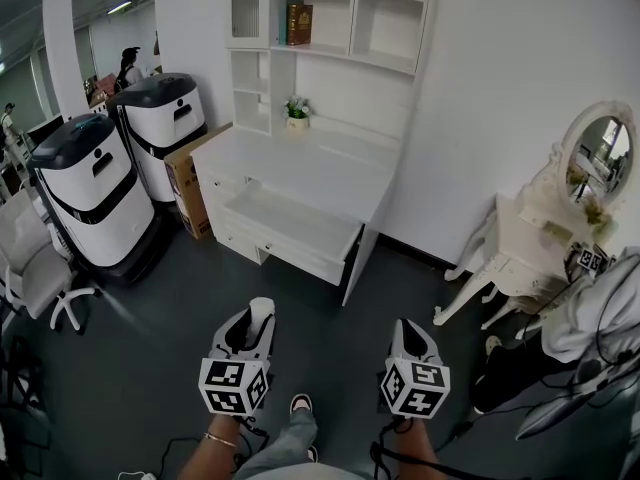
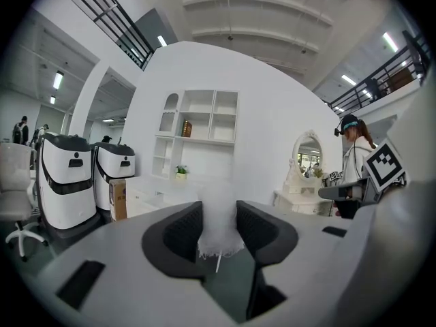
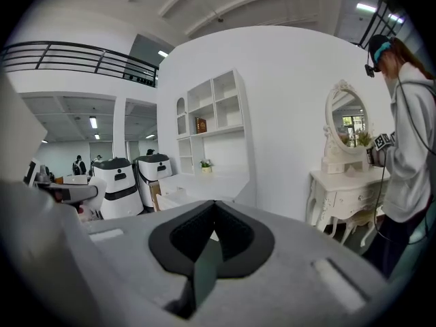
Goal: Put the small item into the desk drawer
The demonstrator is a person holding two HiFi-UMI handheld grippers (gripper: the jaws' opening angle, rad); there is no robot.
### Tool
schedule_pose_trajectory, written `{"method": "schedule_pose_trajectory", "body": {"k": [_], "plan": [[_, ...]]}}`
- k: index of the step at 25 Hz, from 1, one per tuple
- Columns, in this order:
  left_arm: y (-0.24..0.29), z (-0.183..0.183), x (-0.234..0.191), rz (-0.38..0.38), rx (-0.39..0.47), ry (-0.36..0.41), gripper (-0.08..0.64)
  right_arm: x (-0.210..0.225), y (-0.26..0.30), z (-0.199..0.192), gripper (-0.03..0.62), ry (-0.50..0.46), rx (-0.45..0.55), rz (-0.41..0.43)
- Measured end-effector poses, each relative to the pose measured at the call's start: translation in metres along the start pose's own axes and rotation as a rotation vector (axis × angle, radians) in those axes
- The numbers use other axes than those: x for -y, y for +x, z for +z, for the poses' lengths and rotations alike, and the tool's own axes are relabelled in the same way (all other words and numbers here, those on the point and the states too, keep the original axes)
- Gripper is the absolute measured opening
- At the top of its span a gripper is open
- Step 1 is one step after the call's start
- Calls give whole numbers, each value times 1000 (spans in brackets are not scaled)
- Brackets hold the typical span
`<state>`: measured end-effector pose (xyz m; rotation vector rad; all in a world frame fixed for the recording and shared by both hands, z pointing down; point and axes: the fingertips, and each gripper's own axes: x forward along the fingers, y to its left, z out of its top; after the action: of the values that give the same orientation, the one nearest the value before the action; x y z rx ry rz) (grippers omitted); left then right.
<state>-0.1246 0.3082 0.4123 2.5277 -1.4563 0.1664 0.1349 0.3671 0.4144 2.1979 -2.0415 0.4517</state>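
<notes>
My left gripper (image 2: pixel 219 213) is shut on a small white fluffy item (image 2: pixel 220 236), a tuft with a thin stem hanging below the pads. In the head view this gripper (image 1: pixel 259 310) is held low over the dark floor, well short of the white desk (image 1: pixel 310 163). The desk's drawer fronts (image 1: pixel 272 250) sit under a lower ledge and look closed. My right gripper (image 1: pixel 413 330) hovers beside the left one, to its right. In the right gripper view its jaws (image 3: pixel 215 207) meet at the tips with nothing between them.
Two white-and-black machines (image 1: pixel 95 183) and a cardboard box (image 1: pixel 188 183) stand left of the desk, with an office chair (image 1: pixel 40 268) further left. A white dressing table with an oval mirror (image 1: pixel 555 223) and a person (image 1: pixel 600 318) are on the right. A potted plant (image 1: pixel 297 113) sits on the desk.
</notes>
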Motion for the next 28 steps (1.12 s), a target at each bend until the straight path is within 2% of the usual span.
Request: {"method": "schedule_pose_trajectory", "body": {"k": [17,28], "plan": [[140,52,-41,-9,30,3,155,13,137,64,0,-30,25,13],[228,75,-85,-5,39,-3,155,10,234,100,0,-51,37,22]]}}
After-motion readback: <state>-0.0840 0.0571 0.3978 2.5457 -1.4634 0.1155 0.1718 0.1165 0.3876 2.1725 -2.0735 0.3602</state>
